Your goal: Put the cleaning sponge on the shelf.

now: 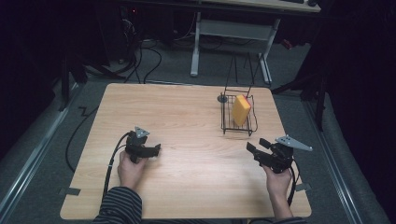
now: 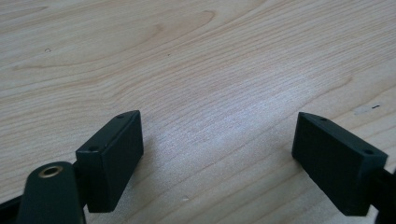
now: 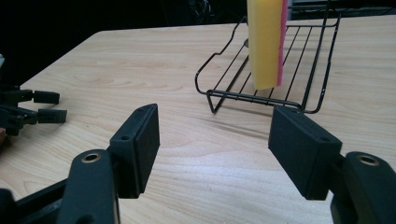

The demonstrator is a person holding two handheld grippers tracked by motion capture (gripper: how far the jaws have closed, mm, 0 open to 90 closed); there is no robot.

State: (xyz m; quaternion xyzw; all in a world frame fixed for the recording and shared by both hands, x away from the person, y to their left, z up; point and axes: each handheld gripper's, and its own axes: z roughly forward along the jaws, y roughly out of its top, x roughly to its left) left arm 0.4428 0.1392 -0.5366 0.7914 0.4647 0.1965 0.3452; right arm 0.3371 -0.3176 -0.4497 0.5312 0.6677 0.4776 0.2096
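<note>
Standing upright in a black wire rack [image 1: 238, 116] near the table's [image 1: 187, 121] far right corner, a yellow sponge [image 1: 241, 110] with a pink face leans against the wires. The right gripper [image 1: 255, 148] hovers near the right edge, jaws apart and empty, aimed at the rack. The left gripper [image 1: 156, 149] sits toward the near left, jaws likewise spread over bare wood.

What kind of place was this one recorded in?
Probably a lab or workshop set up for recording, not a home. A bare wooden table stands on grey carpet with loose cables on the floor and the metal legs of a desk behind it. The table holds a wire rack with a yellow sponge.
</note>
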